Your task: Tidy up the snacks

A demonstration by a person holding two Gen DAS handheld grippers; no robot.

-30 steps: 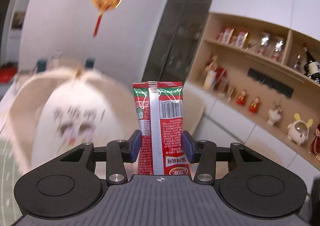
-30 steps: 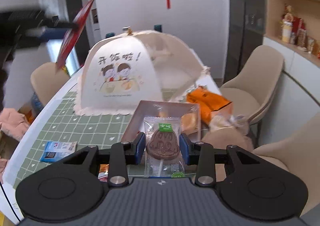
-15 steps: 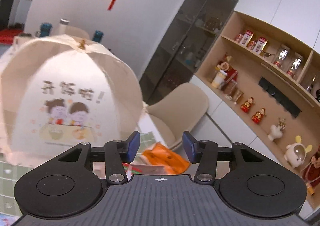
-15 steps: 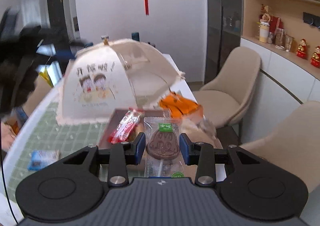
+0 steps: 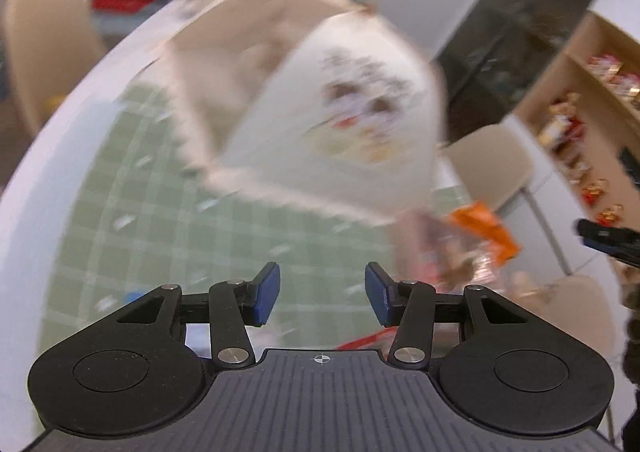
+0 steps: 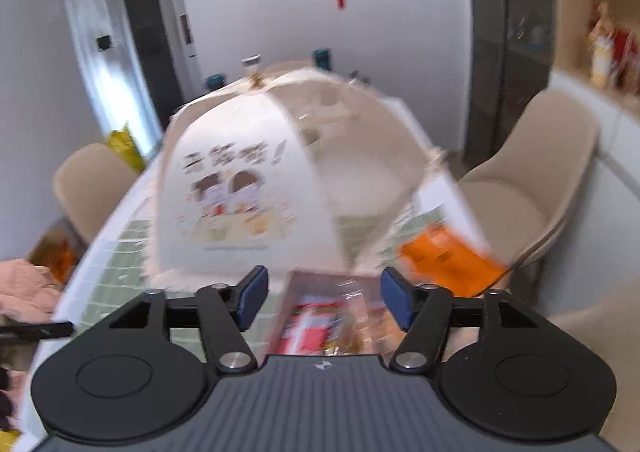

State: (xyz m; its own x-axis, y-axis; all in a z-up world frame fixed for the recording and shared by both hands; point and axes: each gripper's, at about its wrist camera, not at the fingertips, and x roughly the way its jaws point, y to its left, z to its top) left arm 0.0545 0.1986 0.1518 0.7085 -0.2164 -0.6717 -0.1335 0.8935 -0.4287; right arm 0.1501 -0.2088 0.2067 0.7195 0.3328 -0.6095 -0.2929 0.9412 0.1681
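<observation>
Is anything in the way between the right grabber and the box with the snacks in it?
Nothing visible is. The right gripper is open and empty, and the snack box shows straight ahead between its fingers. The food cover stands behind the box and the orange packet lies off to its right.

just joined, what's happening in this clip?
A person with two handheld grippers is sorting snacks on a dining table. Right now both the left gripper and the right gripper have open jaws and hold nothing. The right one hangs over a brown tray with a red-and-white packet and other wrapped snacks in it. An orange bag lies beside the tray, near the mesh food cover. Both views are motion-blurred.
</observation>
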